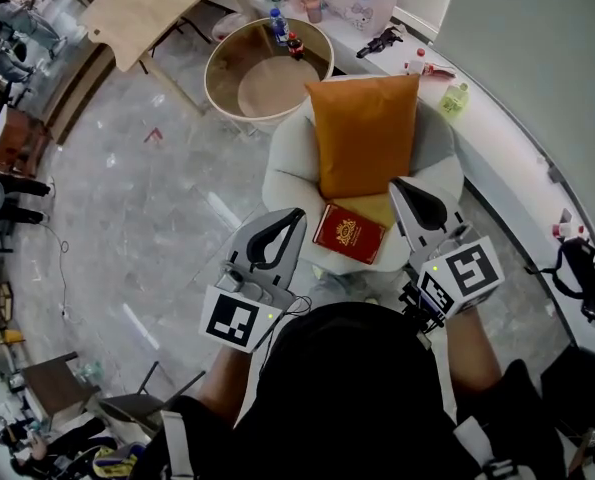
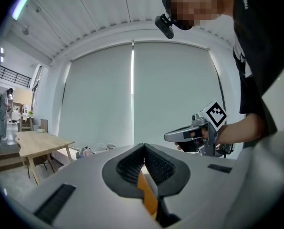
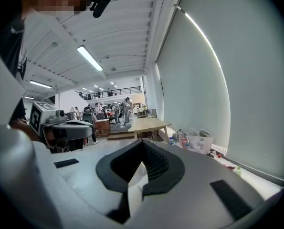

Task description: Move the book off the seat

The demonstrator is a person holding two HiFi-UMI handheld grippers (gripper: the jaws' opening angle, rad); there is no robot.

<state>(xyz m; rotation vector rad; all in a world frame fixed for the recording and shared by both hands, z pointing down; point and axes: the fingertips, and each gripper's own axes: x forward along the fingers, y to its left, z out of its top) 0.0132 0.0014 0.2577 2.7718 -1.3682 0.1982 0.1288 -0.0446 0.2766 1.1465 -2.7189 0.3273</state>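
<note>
Red book (image 1: 350, 233) lying on the seat, flanked by the left gripper (image 1: 297, 213) and the right gripper (image 1: 396, 184).

The left gripper is held over the front left edge of the pale armchair (image 1: 287, 173), its jaws pressed together with nothing pinched. The red book is seen flat on the seat, at the foot of the upright orange cushion (image 1: 363, 133). The right gripper is held just beside the book's right corner, its jaws likewise pressed together and empty.
</note>
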